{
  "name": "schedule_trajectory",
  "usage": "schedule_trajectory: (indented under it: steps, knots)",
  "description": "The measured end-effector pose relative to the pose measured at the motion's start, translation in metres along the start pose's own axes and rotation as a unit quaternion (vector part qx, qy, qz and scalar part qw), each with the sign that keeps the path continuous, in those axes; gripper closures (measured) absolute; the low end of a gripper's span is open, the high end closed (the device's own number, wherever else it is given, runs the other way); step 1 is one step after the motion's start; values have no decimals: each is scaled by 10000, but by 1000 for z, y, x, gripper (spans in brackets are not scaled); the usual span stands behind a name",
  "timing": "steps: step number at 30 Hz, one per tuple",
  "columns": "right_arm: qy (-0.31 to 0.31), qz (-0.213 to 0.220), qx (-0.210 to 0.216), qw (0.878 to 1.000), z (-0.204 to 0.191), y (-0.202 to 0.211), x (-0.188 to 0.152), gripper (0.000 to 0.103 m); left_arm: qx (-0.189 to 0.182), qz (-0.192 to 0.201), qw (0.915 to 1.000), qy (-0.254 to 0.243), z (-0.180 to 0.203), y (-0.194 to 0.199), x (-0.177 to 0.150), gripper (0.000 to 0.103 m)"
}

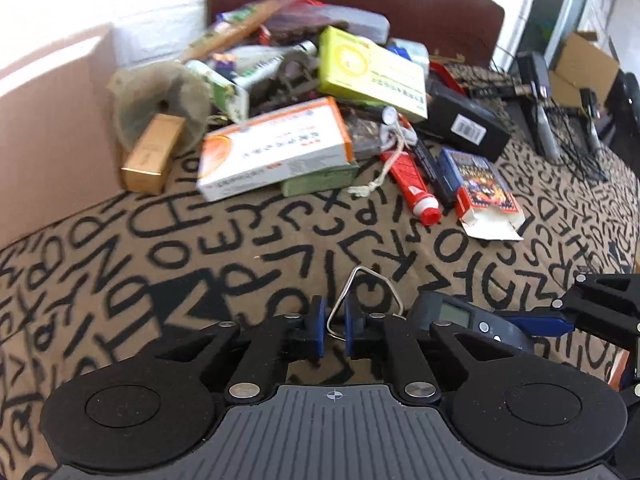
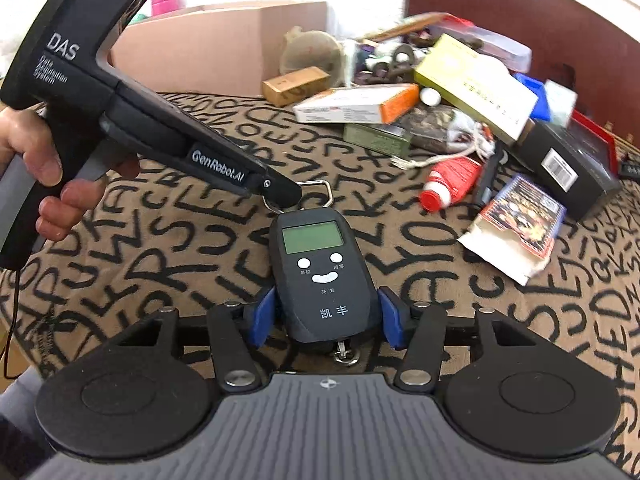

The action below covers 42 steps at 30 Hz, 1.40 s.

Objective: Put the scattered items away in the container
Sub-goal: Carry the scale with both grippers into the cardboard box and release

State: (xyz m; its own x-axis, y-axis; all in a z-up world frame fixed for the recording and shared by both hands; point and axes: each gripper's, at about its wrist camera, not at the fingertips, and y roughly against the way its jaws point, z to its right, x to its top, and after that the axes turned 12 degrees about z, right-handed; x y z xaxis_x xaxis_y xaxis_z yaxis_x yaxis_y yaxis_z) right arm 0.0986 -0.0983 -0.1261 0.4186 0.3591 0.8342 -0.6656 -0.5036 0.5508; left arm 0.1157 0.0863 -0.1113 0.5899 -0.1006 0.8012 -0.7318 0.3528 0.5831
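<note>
Left wrist view: a cardboard box (image 1: 48, 120) stands at the far left on the table (image 1: 280, 248), whose cloth is printed with black letters. Just beside it lies a small gold box (image 1: 150, 155), then an orange-and-white carton (image 1: 276, 148) resting on a green tin (image 1: 320, 184), with a yellow-green carton (image 1: 372, 72) propped on the heap behind. Further right lie a red tube (image 1: 412, 184), an open card pack (image 1: 484, 192) and a black box (image 1: 464, 124). In the foreground the left tool (image 1: 334, 330) is pinched tight on the wire loop (image 1: 360, 296) of a hanging scale (image 1: 460, 316), whose body sits just to its right, and the right tool (image 1: 592, 320) reaches in from the right edge. In the right wrist view, a hand (image 2: 44, 184) at the left grips the handle of the left tool (image 2: 288, 196), whose tip meets the loop (image 2: 320, 192) at the top of the scale (image 2: 324, 276). The scale lies face up on the cloth, well apart from the cardboard box (image 2: 208, 48) at the back. The right tool (image 2: 326, 316) has its blue pads against both sides of the scale's lower body, part open around it. To the right lie the red tube (image 2: 452, 182) and the card pack (image 2: 516, 224).
</note>
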Motion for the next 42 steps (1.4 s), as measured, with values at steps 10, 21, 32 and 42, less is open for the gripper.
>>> schedule_trajectory:
  steps: [10,21,32,42]
  knots:
    - [634,491,608,9949,-27,-4,62,45,665,949,9928,304,-44,76,33,98]
    - [1572,1423,1327,9682,-70,-38,193,45,1668,1949,9654,475,-127,149,112,99]
    - [1651,1265,1519,9663,-84,-135,286,45,1789,1873,9599,1070,-240,105,170,97]
    - [1293,615,1454,9790,-58,-235,284,45,1601,1241,9662,1593,-310,0,164,94]
